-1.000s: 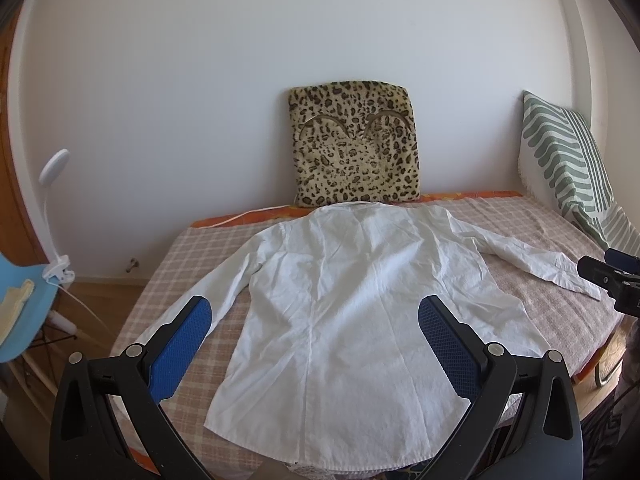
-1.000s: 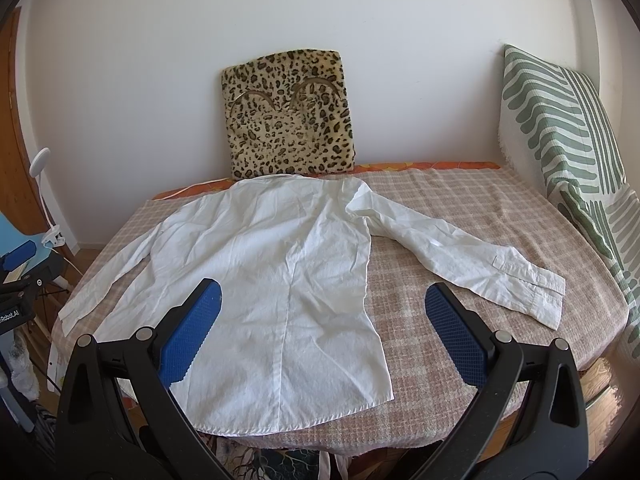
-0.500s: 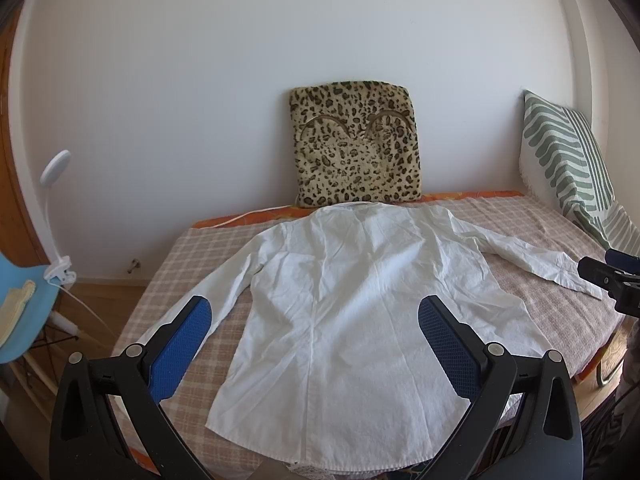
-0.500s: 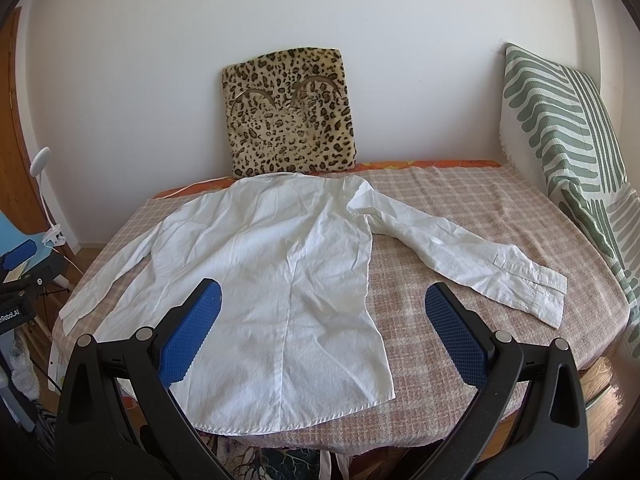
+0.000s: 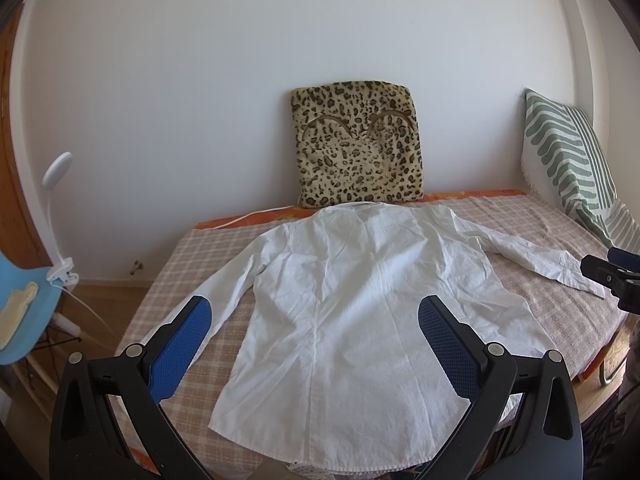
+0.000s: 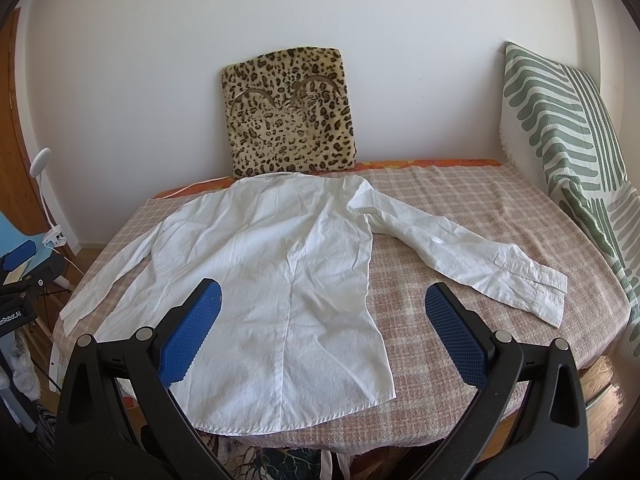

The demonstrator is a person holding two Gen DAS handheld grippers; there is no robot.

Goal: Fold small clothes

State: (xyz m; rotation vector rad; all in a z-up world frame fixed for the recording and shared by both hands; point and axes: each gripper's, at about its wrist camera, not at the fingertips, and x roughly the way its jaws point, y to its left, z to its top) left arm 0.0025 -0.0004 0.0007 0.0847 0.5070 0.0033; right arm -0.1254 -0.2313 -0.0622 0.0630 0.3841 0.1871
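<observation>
White shirt spread flat on the checked bed cover, collar toward the leopard cushion.

Both grippers hover above the shirt's hem, touching nothing: left gripper spread wide, right gripper likewise wide apart.

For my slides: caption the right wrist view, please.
Open right tool poised above an unfolded white shirt spread on a checked bedcover.
</observation>
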